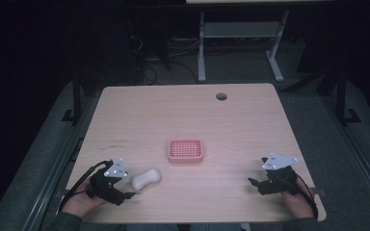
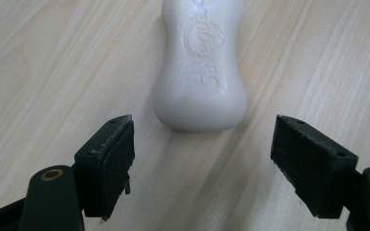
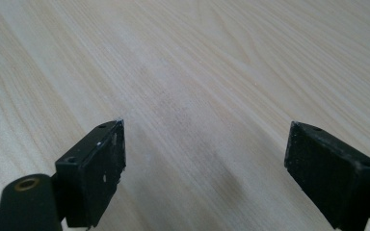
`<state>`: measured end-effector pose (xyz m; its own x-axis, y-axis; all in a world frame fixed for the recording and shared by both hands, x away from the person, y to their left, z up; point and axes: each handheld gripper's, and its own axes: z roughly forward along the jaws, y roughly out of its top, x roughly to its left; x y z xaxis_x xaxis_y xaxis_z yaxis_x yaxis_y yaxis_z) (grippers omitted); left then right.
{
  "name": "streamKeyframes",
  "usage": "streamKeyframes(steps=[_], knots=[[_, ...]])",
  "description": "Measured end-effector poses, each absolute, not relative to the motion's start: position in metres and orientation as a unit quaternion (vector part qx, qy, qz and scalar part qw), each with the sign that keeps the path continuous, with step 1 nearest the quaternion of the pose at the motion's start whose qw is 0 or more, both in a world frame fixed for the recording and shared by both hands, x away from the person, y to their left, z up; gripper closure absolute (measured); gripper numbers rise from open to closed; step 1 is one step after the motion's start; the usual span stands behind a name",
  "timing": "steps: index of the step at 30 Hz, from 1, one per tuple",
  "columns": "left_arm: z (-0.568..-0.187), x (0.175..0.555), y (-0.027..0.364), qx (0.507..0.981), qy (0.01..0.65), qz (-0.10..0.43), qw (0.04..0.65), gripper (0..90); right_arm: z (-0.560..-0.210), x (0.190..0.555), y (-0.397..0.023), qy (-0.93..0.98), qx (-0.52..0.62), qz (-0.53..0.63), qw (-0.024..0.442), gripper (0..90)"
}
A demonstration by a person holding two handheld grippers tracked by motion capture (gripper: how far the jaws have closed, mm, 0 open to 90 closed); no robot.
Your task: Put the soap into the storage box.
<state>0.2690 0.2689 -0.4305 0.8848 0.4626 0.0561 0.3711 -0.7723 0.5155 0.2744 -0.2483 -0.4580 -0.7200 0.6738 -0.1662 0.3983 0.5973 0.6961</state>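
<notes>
Soap [image 2: 200,67] lying on a table [image 1: 250,115] before the left gripper [image 2: 202,139]
Its jaws are spread, the soap untouched; the right gripper [image 3: 204,154] (well apart) is also held spread.

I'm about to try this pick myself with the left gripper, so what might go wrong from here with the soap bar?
1. The soap bar looks wet and glossy, and its ends are rounded, so it may squirt out from between the pads.
2. The left gripper stands open just short of the bar's near end; closing now would likely catch only the tip or nothing.
3. The pink soap dish is small, so a loose hold could drop the bar beside it.
</notes>
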Motion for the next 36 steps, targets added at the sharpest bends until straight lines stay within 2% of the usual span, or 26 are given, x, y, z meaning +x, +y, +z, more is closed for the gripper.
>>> streamKeyframes(steps=[36], knots=[[-0.427,0.288,0.247,0.942,0.203,0.083,0.253,24.7,-0.458,0.274,-0.25,0.866,0.312,0.328,0.211,13.8]])
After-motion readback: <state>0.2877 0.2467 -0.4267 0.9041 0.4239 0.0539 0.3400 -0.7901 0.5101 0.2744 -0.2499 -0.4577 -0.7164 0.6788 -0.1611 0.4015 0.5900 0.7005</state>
